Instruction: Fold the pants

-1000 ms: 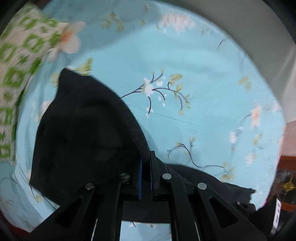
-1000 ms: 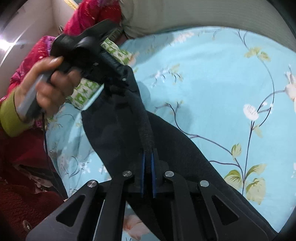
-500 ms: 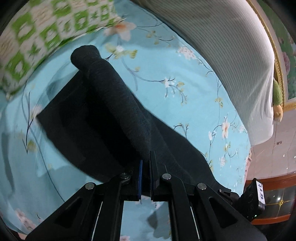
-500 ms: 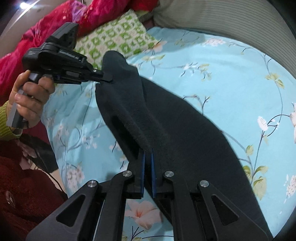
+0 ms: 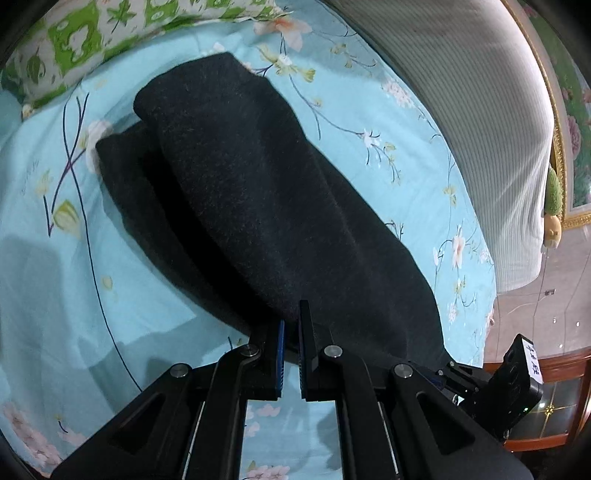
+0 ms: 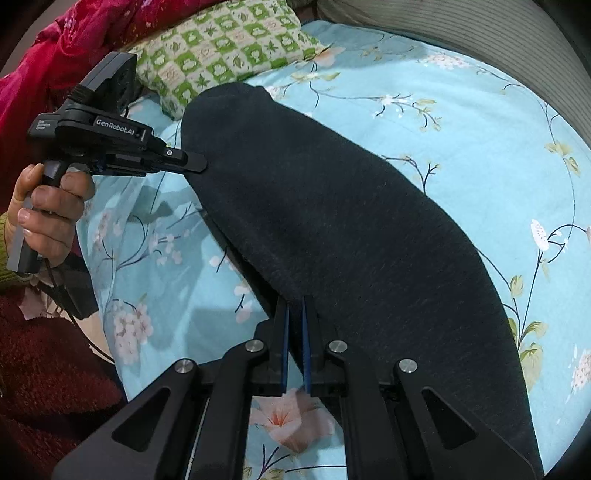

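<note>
Left wrist view: dark pants (image 5: 266,206) draped lengthwise over the floral bed sheet (image 5: 74,280), upper layer carried across a lower layer that shows along the near-left edge below the green patterned pillow (image 5: 110,33). Left hand-held gripper (image 5: 290,325) pinching the near edge of the upper layer, jaws nearly together with cloth between them. Right hand-held gripper's body visible at the lower right, past the pants' far end.

Right wrist view: pants lying long and fairly smooth on the sheet, one end near the pillow. Right hand-held gripper (image 6: 293,310) nipping the near edge, blue pads close with fabric in the gap. Left hand-held gripper clamped on the pillow-side edge, held by the left hand (image 6: 44,214).

Judgement — leg-over-leg fold appears nearly laid down, edges not yet released; crosswise folds to shorten the length seemingly left to do.
</note>
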`<control>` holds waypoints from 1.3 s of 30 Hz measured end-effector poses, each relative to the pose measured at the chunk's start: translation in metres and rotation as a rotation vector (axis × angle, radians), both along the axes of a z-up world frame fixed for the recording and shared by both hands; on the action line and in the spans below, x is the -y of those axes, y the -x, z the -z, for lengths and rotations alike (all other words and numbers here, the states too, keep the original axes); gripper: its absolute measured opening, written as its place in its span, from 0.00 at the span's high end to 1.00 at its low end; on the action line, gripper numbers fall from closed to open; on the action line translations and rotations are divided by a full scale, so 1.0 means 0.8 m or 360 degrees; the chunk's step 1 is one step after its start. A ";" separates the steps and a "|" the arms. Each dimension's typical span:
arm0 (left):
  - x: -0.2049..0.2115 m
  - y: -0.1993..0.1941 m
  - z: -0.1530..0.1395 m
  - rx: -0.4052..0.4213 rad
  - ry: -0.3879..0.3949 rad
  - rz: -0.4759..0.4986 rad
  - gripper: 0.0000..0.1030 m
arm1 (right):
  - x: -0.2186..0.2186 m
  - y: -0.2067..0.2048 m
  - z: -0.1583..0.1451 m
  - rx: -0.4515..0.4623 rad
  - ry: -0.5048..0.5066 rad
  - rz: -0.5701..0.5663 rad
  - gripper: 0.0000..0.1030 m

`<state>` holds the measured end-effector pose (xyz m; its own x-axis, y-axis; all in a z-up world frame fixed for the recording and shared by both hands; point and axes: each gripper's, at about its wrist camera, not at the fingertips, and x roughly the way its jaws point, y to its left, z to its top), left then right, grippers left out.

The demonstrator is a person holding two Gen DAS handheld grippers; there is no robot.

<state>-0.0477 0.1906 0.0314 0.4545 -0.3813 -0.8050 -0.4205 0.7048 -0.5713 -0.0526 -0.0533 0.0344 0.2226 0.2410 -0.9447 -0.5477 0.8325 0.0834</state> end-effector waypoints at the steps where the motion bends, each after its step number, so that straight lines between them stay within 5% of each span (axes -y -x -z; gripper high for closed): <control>1: 0.002 0.002 0.003 -0.0006 -0.0009 0.0007 0.97 | -0.001 0.001 0.001 -0.0004 0.0010 -0.0006 0.94; 19: -0.014 0.023 0.023 -0.0074 0.0028 -0.0003 0.86 | -0.003 -0.003 0.014 -0.0110 0.0016 0.0053 0.89; 20: -0.018 0.025 0.018 -0.0079 0.0012 -0.0013 0.84 | -0.001 -0.004 0.012 -0.0119 0.0011 0.0069 0.86; 22: -0.025 0.025 0.011 -0.0118 -0.0013 -0.0036 0.55 | 0.003 -0.003 0.008 -0.0122 -0.0002 0.0097 0.74; 24: -0.039 0.025 0.003 -0.0155 -0.0014 -0.0104 0.41 | 0.009 -0.001 -0.003 -0.0100 -0.0056 0.0133 0.59; 29: -0.067 0.012 -0.006 -0.0237 -0.0026 -0.0197 0.32 | 0.033 -0.012 -0.029 -0.0058 -0.0220 0.0264 0.58; 39: -0.098 -0.003 0.011 -0.0391 -0.0068 -0.0295 0.31 | 0.107 -0.097 -0.030 -0.0032 -0.0344 0.0730 0.58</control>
<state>-0.0457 0.2687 0.0229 0.3028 -0.2739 -0.9128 -0.6660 0.6243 -0.4083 0.0251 -0.1392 0.0582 0.3337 0.3133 -0.8891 -0.1265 0.9495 0.2871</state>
